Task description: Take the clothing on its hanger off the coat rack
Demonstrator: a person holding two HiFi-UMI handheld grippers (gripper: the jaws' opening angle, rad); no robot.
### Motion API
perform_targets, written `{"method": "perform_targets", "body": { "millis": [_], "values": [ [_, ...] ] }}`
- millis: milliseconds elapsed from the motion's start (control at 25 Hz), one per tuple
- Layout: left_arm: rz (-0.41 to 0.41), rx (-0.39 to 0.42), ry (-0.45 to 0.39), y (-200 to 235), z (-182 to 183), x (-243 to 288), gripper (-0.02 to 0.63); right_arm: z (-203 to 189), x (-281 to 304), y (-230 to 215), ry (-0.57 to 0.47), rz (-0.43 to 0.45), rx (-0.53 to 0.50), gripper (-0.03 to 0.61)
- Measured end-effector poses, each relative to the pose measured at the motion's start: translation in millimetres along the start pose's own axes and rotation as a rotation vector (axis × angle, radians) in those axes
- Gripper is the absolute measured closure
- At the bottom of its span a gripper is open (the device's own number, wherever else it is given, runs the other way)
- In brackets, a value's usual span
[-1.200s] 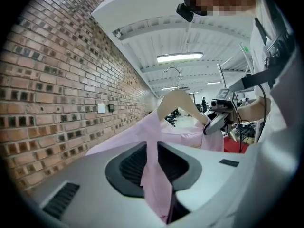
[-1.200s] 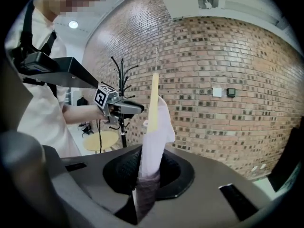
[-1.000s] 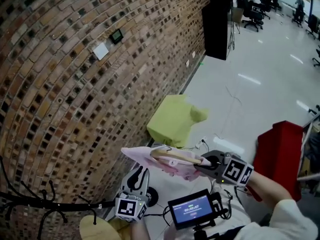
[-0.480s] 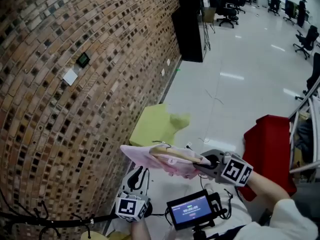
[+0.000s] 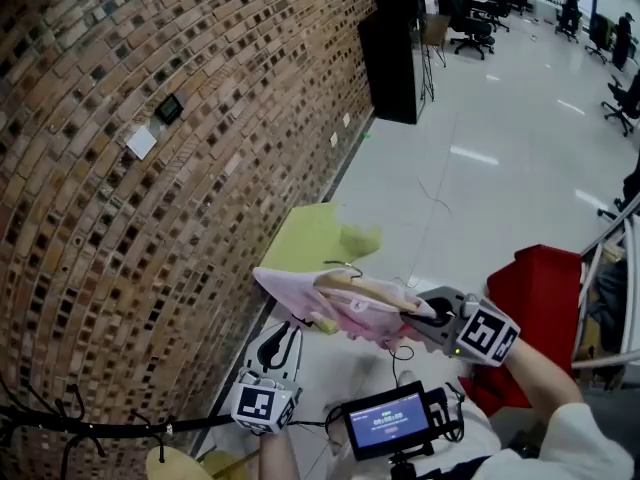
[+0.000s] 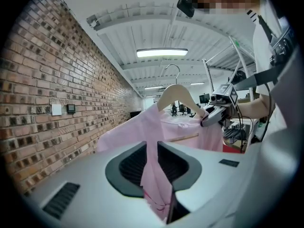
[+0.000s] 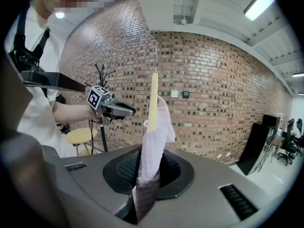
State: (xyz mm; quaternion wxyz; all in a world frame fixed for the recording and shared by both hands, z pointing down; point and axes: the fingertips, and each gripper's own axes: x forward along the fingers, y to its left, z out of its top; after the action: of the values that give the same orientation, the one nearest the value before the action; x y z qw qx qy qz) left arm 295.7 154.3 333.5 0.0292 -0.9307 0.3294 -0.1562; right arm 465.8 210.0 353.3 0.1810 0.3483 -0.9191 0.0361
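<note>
Since a second ago, pink shirt [image 5: 300, 290] on wooden hanger [image 5: 368, 288] carried further along brick wall [image 5: 150, 218], clear of coat rack [image 5: 95, 429]. Left gripper [image 5: 283, 330] clamped on shirt fabric. Right gripper [image 5: 418, 318] clenched on cloth-covered hanger end. Removal looks done; only setting down likely remains.
</note>
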Motion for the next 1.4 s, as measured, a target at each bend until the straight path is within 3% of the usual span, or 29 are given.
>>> {"method": "perform_targets", "body": {
  "millis": [200, 480, 1040, 1400],
  "values": [
    [0.017, -0.013, 0.022, 15, -12, 9, 0.54, -1, 18, -25, 0.004, 0.007, -0.012, 0.546],
    [0.025, -0.052, 0.049, 85, -45, 21, 0.54, 12, 92, -52, 0.025, 0.025, -0.004, 0.546],
    [0.015, -0.053, 0.036, 299, -58, 67, 0.54, 96, 278, -120, 0.01, 0.046, 0.005, 0.546],
    [0.012, -0.056, 0.041, 407, -91, 67, 0.54, 119, 386, -136, 0.014, 0.055, -0.011, 0.546]
  ]
}}
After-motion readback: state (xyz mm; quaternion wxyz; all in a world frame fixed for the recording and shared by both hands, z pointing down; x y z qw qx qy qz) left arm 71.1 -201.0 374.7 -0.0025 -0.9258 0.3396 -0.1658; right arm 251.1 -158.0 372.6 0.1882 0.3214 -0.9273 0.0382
